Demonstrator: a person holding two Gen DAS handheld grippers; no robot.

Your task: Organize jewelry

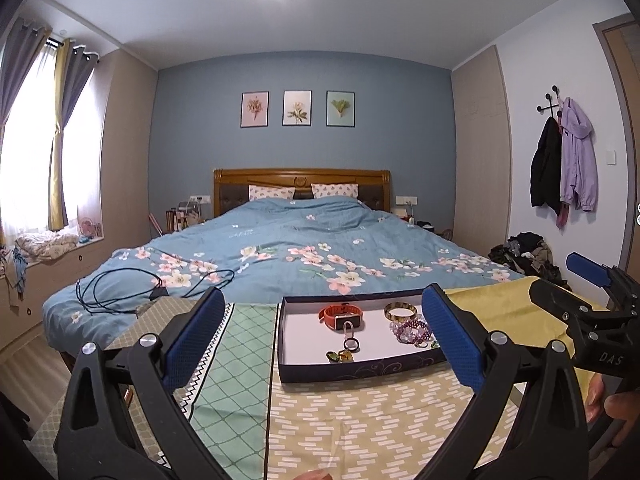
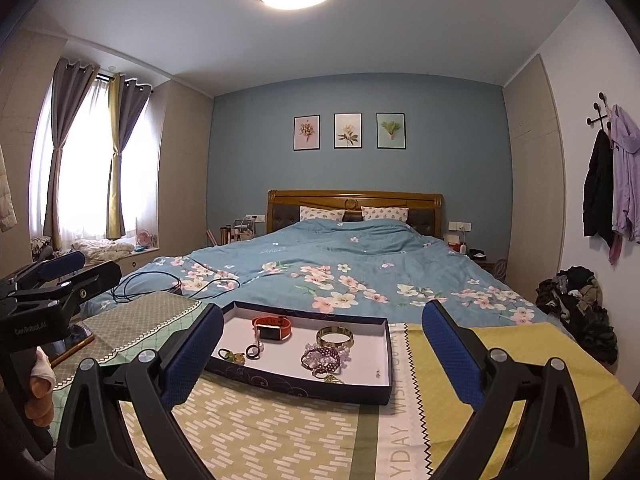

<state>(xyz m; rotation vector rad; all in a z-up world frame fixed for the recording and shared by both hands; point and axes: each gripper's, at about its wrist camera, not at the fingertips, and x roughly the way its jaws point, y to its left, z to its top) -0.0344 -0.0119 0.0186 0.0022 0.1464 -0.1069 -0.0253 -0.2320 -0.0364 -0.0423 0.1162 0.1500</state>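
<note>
Left wrist view: our left claw (image 1: 324,332) is wide open, holding nothing, blue pads either side of the lower centre. Between them sits the tray (image 1: 360,372), dark rim, white floor, on the patterned surface (image 1: 360,420). In the tray: orange watch (image 1: 341,314) at the back, gold bangle (image 1: 400,311) to its right, purple bead bracelet (image 1: 412,330) just below the bangle, small rings (image 1: 344,350) near the front. Right claw (image 1: 590,270) shows at the right edge; we cannot tell its opening from here. Bed (image 1: 280,248) fills mid-frame behind.

Right wrist view: our right claw (image 2: 322,350) is wide open and empty, hovering over the same tray (image 2: 304,390) at lower centre. Watch (image 2: 274,328) back left, bangle (image 2: 335,336) centre, bracelet (image 2: 322,358) below it, rings (image 2: 240,354) front left. Phone (image 2: 74,340) lies at the left edge.
</note>
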